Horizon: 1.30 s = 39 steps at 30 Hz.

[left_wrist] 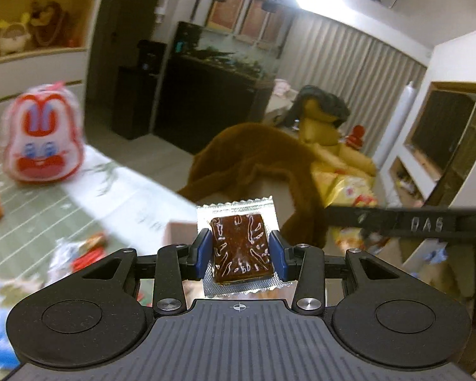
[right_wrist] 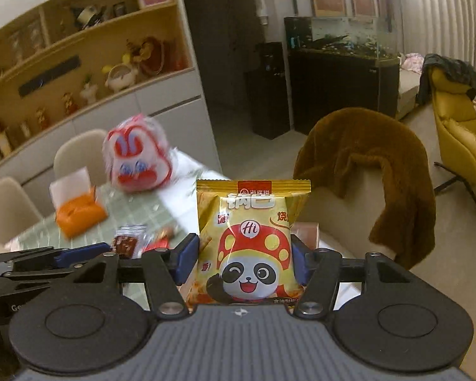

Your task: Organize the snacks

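My left gripper (left_wrist: 240,247) is shut on a small clear packet with a dark brown snack (left_wrist: 240,247) and holds it up above the table. My right gripper (right_wrist: 245,260) is shut on a yellow snack bag with a cartoon panda (right_wrist: 249,244), also held in the air. The left gripper (right_wrist: 89,252) with its brown packet (right_wrist: 125,243) shows at the left of the right wrist view. The right gripper's finger (left_wrist: 406,220) crosses the right of the left wrist view. Several loose snack packets (left_wrist: 82,250) lie blurred on the green checked tablecloth (left_wrist: 47,209).
A red and white rabbit-shaped bag (right_wrist: 138,155) stands at the table's far side. An orange tissue box (right_wrist: 79,214) sits to its left. A chair with a brown fur throw (right_wrist: 371,165) stands beside the table. A yellow armchair (right_wrist: 460,133) is further right.
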Available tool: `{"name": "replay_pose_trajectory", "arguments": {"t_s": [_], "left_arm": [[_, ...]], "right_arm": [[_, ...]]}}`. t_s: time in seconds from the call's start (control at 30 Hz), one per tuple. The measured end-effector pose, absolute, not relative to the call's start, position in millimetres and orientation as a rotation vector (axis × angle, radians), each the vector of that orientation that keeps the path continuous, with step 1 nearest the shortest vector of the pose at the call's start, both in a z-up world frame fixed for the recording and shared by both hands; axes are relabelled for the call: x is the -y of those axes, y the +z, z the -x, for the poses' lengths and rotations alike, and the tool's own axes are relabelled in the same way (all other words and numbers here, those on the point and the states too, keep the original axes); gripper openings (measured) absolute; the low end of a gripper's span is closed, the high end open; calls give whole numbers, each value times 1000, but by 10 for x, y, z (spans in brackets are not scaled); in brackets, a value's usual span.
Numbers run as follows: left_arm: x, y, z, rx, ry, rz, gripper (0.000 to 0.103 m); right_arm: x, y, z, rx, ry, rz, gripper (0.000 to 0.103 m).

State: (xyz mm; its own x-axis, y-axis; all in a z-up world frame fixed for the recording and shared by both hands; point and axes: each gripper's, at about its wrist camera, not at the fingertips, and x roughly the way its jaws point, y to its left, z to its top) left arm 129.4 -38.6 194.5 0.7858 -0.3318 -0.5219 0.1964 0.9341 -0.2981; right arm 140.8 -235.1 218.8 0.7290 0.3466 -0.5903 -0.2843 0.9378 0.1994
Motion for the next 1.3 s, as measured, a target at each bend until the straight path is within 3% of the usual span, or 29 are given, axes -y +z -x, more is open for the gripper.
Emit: {"name": "replay_pose_trajectory", "arguments": {"t_s": [0.13, 0.33, 0.5, 0.7, 0.83, 1.03, 1.23, 1.3], "left_arm": [[363, 1533, -1853, -738, -280, 385, 44], [67, 1219, -1813, -767, -197, 435, 44], [-515, 1015, -1444, -776, 70, 460, 44], [-1304, 834, -872, -743, 318, 551, 44], [-1755, 779, -691, -729, 394, 578, 44], [-1891, 599, -782, -769, 298, 556, 44], [-1855, 468, -806, -752, 273, 502, 44], [-1843, 492, -917, -726, 236, 503, 44]], "right_arm": [[2398, 1959, -1867, -745, 342, -146, 70], [2397, 1790, -2061, -745, 321, -84, 72], [2060, 1840, -2144, -692, 306, 35, 88], [1202, 1827, -2425, -684, 375, 82, 88], [422, 1503, -2792, -913, 552, 92, 88], [-337, 644, -3070, -1135, 529, 192, 88], [-443, 315, -3090, -1217, 564, 212, 88], [-412, 290, -3007, -1231, 581, 212, 79]]}}
